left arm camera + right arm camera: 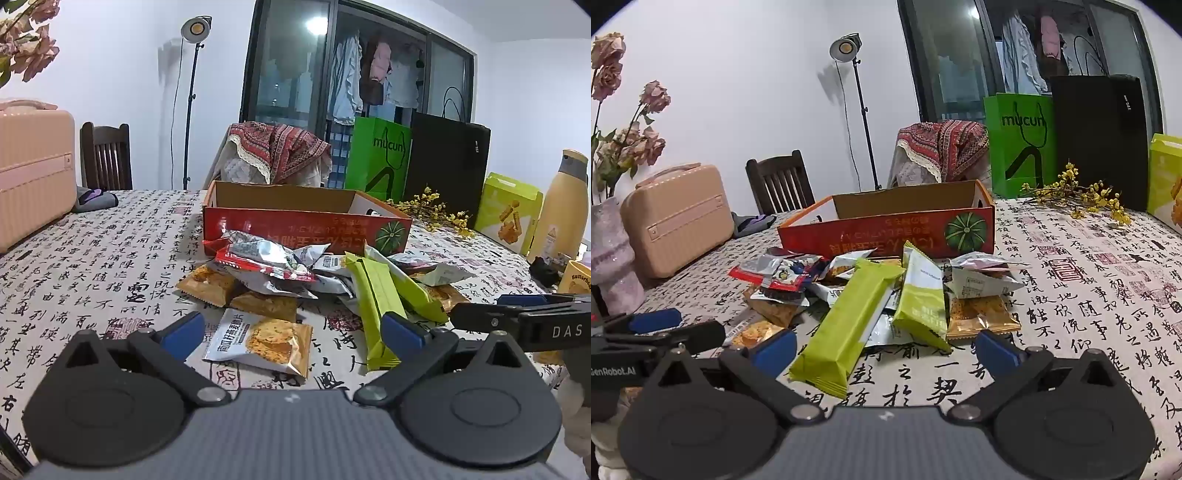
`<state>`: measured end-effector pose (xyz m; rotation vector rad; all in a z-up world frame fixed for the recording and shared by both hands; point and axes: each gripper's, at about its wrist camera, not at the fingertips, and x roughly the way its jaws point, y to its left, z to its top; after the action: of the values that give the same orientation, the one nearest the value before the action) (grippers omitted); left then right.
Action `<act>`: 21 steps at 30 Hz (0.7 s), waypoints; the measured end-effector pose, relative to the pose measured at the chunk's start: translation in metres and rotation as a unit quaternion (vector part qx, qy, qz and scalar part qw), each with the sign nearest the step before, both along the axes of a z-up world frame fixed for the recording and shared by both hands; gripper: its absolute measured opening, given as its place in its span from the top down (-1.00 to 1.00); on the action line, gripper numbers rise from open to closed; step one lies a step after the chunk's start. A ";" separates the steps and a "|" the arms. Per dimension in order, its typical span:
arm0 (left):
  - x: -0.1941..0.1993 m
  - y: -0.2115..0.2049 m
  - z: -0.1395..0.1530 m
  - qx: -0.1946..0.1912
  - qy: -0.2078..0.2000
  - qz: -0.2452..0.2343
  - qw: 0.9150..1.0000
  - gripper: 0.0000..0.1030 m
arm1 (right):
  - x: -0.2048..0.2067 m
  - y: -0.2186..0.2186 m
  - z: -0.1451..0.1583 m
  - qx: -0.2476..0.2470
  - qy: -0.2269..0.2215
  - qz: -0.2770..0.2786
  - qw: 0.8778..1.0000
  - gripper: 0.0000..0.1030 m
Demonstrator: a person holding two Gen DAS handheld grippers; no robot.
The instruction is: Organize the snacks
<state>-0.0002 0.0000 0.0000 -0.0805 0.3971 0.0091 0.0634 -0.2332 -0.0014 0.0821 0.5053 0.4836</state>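
Note:
A pile of snack packets (280,273) lies on the table in front of an open red cardboard box (306,225), which looks empty. My left gripper (291,332) is open, just above a white-and-orange cracker packet (262,341), with a long green bar (373,310) to its right. In the right wrist view, my right gripper (886,349) is open over the near end of the long green bar (849,325); a second green packet (919,295) and the red box (886,229) lie beyond. Each gripper shows at the edge of the other's view.
The table wears a calligraphy-print cloth (110,266). A pink case (33,170) and a vase of dried roses (613,243) stand at the left. A green bag (380,158), black bag (447,162), yellow flowers (432,210), green carton (509,214) and yellow bottle (561,206) stand at the right.

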 end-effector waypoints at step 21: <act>0.001 0.004 0.000 -0.025 -0.002 0.000 1.000 -1.00 | -0.001 0.001 -0.001 -0.004 -0.004 -0.001 1.000 -1.00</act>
<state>0.0004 0.0045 0.0004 -0.1304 0.3939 -0.0002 0.0627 -0.2321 -0.0020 0.0736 0.4996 0.4805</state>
